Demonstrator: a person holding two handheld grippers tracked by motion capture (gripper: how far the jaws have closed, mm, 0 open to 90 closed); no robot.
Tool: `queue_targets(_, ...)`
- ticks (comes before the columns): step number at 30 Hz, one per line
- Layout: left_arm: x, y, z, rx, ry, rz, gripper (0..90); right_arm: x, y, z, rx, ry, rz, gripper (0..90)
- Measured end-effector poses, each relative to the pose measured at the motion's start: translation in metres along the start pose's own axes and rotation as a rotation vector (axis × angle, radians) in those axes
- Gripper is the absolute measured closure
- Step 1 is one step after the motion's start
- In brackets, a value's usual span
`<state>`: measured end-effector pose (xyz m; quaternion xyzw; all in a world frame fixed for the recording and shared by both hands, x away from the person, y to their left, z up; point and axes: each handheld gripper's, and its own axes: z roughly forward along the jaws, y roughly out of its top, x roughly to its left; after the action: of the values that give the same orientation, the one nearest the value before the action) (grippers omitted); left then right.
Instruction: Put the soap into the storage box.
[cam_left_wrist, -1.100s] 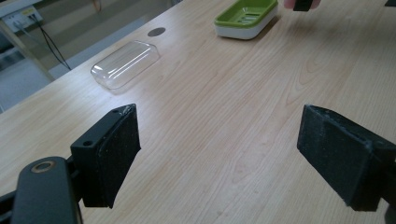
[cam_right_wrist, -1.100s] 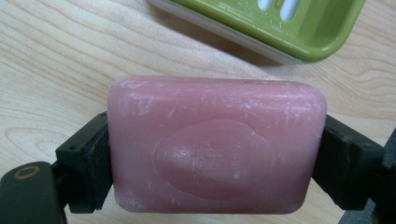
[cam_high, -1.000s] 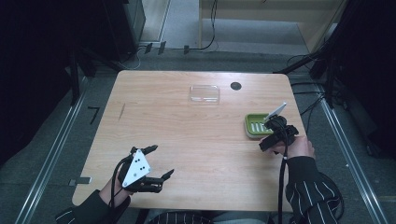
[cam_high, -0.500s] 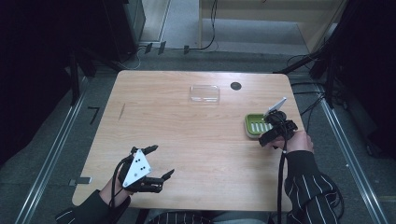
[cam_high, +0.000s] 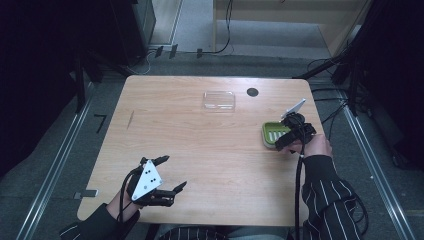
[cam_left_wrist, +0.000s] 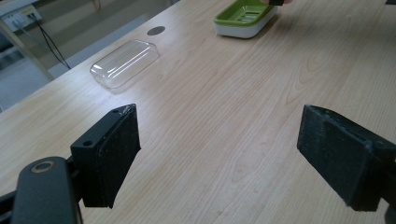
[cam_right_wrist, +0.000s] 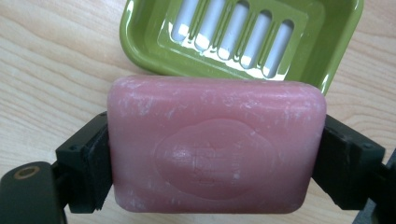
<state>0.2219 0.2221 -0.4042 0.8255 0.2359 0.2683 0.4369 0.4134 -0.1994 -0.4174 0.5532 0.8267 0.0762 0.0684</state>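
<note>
The right tool (cam_right_wrist: 215, 144) pinches pink soap (cam_right_wrist: 215, 142), hiding the green dish's (cam_right_wrist: 140, 46) near rim; the left tool (cam_left_wrist: 224, 156) is spread.

Wooden table (cam_high: 210, 150) seen from above. Left gripper (cam_high: 167, 172) near front left edge, jaws spread wide, grey plate on top. Right gripper (cam_high: 281, 142) at right side, over near edge of green dish (cam_high: 272, 132); its jaw state can't be made out. Clear lid (cam_high: 219, 100) toward far edge, beside dark hole (cam_high: 252, 92). Striped sleeve (cam_high: 325, 195) at lower right.
</note>
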Motion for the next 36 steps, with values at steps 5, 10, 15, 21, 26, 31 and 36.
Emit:
queue_targets(5, 0.0, 0.0, 0.0, -0.001, 0.0, -0.001, 14.0, -0.002, 0.005, -0.001, -0.017, 0.005, 0.017, 13.4)
queue_targets(10, 0.0, 0.0, 0.0, 0.0, 0.0, -0.002, 14.0, -0.007, 0.009, -0.001, -0.029, 0.018, 0.032, 13.4)
queue_targets(15, -0.001, 0.0, 0.001, -0.002, -0.001, -0.003, 14.0, -0.01, 0.012, 0.0, -0.033, 0.026, 0.05, 13.5)
queue_targets(21, 0.0, 0.0, 0.001, -0.001, 0.0, -0.004, 14.0, -0.012, 0.017, 0.002, -0.048, 0.045, 0.067, 13.4)
queue_targets(26, 0.0, 0.0, 0.001, -0.001, 0.0, -0.004, 14.0, -0.014, 0.022, 0.006, -0.044, 0.049, 0.078, 13.4)
queue_targets(31, 0.0, 0.0, 0.001, 0.002, -0.001, -0.001, 14.0, -0.016, 0.026, 0.009, -0.051, 0.052, 0.093, 13.4)
queue_targets(36, 0.0, 0.0, 0.001, 0.004, -0.001, 0.0, 14.0, -0.019, 0.029, 0.012, -0.055, 0.061, 0.117, 13.4)
